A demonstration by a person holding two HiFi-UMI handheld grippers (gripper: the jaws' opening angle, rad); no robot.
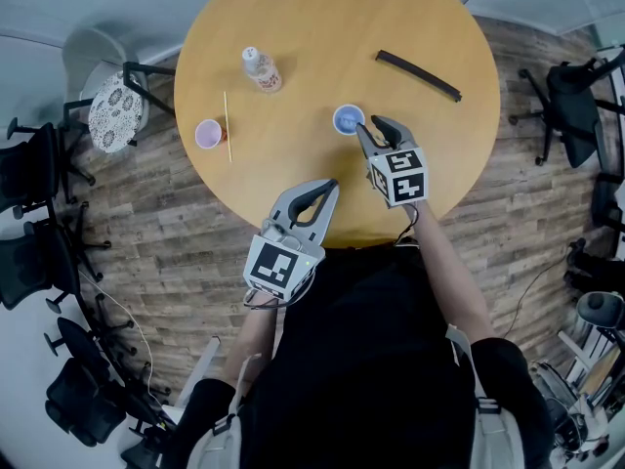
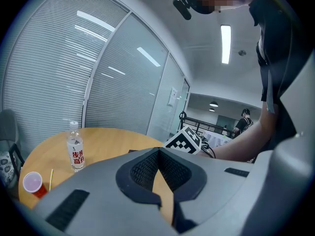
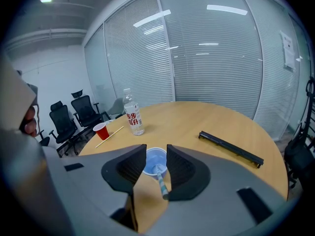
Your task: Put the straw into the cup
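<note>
A blue cup stands on the round wooden table, near its front edge. A blue-and-white striped straw stands in it and leans back toward me. My right gripper is open just behind the cup. The straw's upper end lies between the jaws, close to the right-hand one, and neither pad squeezes it. My left gripper hovers at the table's front edge, shut, with nothing in it.
At the table's left stands a red cup beside a thin wooden stick. A water bottle stands further back. A black bar lies at the right. Office chairs surround the table.
</note>
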